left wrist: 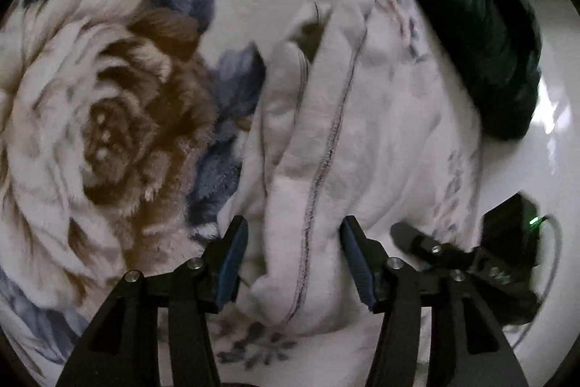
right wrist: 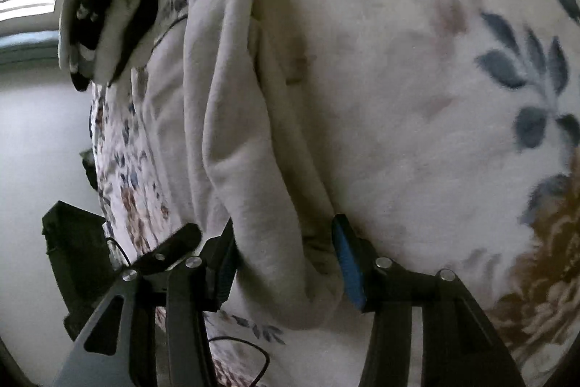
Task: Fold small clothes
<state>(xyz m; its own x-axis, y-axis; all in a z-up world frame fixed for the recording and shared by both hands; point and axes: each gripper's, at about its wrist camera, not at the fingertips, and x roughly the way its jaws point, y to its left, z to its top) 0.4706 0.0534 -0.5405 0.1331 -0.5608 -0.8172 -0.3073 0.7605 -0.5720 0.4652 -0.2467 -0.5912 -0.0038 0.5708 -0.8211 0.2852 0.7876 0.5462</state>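
A white garment (left wrist: 319, 140) of soft, fleecy cloth lies on a bed, over a plush blanket (left wrist: 108, 104). It is folded into a long, narrow bundle with rounded, puffy edges, and a thin dark seam line runs along its length. In the left wrist view its near end bulges in a rounded fold between the jaws of the left gripper (left wrist: 295, 258). Those jaws stand partly apart, one blue pad on each side of the fold; the pads do not look pressed into the cloth.

In the right wrist view the same garment (right wrist: 235, 133) shows as a thick cream roll with deep creases. The right gripper (right wrist: 284, 260) straddles its end, jaws partly apart, the cloth loose between them.

The blanket is furry and white, printed with a large brown rose and blue-grey leaves. A dark green heap of cloth (left wrist: 471, 24) sits at the bed's far edge. A small stack of folded grey, white and black items (right wrist: 98, 9) lies beyond the garment. Pale glossy floor (left wrist: 551, 147) shows beside the bed.
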